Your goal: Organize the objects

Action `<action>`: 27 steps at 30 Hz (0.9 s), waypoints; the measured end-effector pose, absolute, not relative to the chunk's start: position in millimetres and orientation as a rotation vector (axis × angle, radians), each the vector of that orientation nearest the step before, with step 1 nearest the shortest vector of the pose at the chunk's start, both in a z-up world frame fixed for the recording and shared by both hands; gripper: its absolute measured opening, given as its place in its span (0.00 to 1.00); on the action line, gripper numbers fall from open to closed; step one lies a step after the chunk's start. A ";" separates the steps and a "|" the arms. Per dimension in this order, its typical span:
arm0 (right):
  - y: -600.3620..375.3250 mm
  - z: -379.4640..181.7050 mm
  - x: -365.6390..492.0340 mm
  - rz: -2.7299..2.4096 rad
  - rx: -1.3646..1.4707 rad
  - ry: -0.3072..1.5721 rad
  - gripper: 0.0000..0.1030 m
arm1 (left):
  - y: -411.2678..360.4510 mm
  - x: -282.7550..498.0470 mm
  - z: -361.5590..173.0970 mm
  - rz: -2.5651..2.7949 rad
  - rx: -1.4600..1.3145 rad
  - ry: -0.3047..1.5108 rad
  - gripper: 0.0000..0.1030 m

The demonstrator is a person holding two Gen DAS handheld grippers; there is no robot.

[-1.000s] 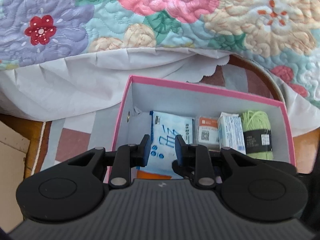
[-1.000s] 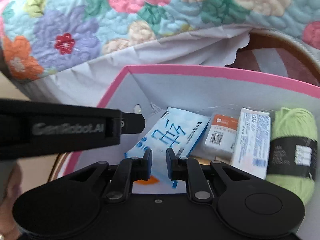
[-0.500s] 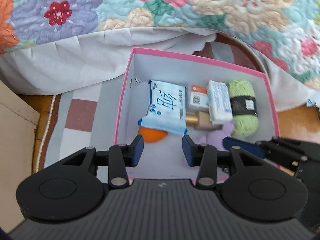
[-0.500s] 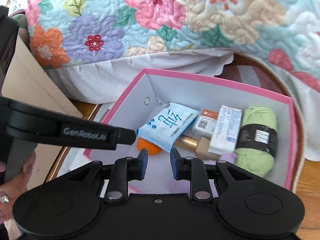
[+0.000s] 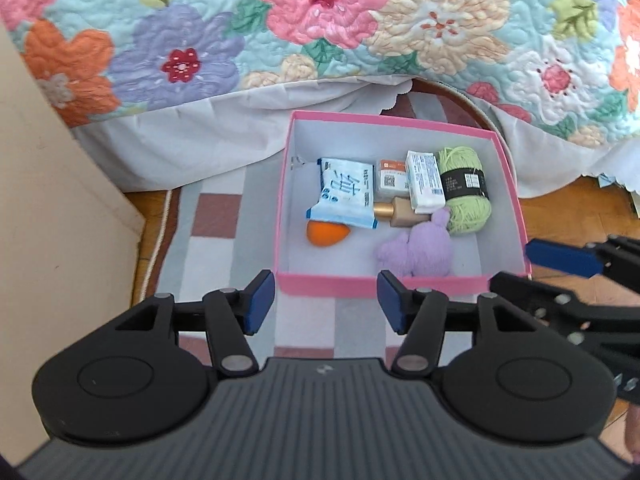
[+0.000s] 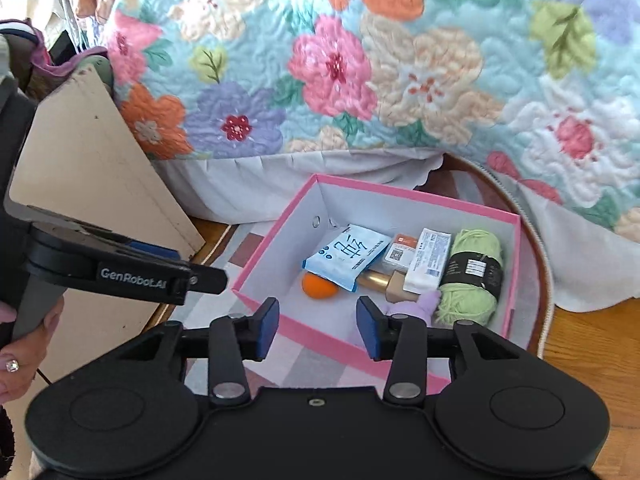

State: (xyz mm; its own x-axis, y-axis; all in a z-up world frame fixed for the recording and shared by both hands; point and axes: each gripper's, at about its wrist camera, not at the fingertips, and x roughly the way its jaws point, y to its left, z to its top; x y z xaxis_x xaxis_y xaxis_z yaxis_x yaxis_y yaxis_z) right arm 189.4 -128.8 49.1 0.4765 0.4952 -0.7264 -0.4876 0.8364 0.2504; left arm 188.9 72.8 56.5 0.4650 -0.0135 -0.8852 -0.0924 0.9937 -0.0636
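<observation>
A pink box point(image 5: 384, 285) point(image 6: 276, 222) stands on a checked mat. In it lie a blue tissue pack point(image 5: 346, 196) point(image 6: 347, 255), an orange egg-shaped sponge point(image 5: 326, 233) point(image 6: 318, 286), a gold-capped bottle point(image 5: 398, 212), a small orange-and-white box point(image 5: 390, 174), a white carton point(image 5: 424, 182) point(image 6: 428, 260), green yarn point(image 5: 466, 190) point(image 6: 470, 276) and a purple plush point(image 5: 418, 250). My left gripper point(image 5: 326, 306) is open and empty, above the box's near wall. My right gripper point(image 6: 318, 326) is open and empty, above the box's near corner.
A floral quilt point(image 5: 320, 28) with a white skirt hangs over the bed behind the box. A beige board point(image 5: 52, 208) point(image 6: 88, 160) stands at the left. The checked mat point(image 5: 218, 216) lies on a wooden floor point(image 5: 568, 208).
Both grippers pulled back up and out of the box and opened wider. The tissue pack stays in the box; the sponge, bottle and purple plush came into view.
</observation>
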 end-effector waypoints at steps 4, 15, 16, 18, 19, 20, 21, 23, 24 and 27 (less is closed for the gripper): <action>-140.3 62.3 168.8 0.593 0.031 0.871 0.53 | 70.3 163.6 68.2 0.052 -0.094 1.075 0.59; -161.4 83.0 110.9 0.587 0.002 0.828 0.61 | 66.4 115.4 77.4 0.070 -0.077 1.073 0.64; -164.5 82.5 105.3 0.586 0.012 0.827 0.61 | 65.2 110.3 77.6 0.078 -0.074 1.067 0.64; -167.8 82.0 92.1 0.593 0.018 0.821 0.62 | 63.1 102.8 78.5 0.089 -0.066 1.048 0.64; -168.2 81.1 86.9 0.589 0.016 0.825 0.62 | 61.6 99.4 78.2 0.084 -0.063 1.047 0.64; -168.0 80.2 82.4 0.581 0.014 0.832 0.62 | 60.7 96.5 77.7 0.089 -0.065 1.050 0.64; -168.5 78.8 78.7 0.576 0.014 0.839 0.63 | 58.8 93.3 77.6 0.098 -0.057 1.045 0.64; -169.4 75.3 73.0 0.573 0.024 0.856 0.64 | 54.3 88.0 77.9 0.105 -0.029 1.035 0.65; -169.9 73.6 71.1 0.570 0.028 0.865 0.64 | 52.5 85.3 78.1 0.105 -0.025 1.034 0.65; -171.0 65.9 66.2 0.550 0.029 0.887 0.66 | 45.0 78.4 80.0 0.135 0.009 1.017 0.66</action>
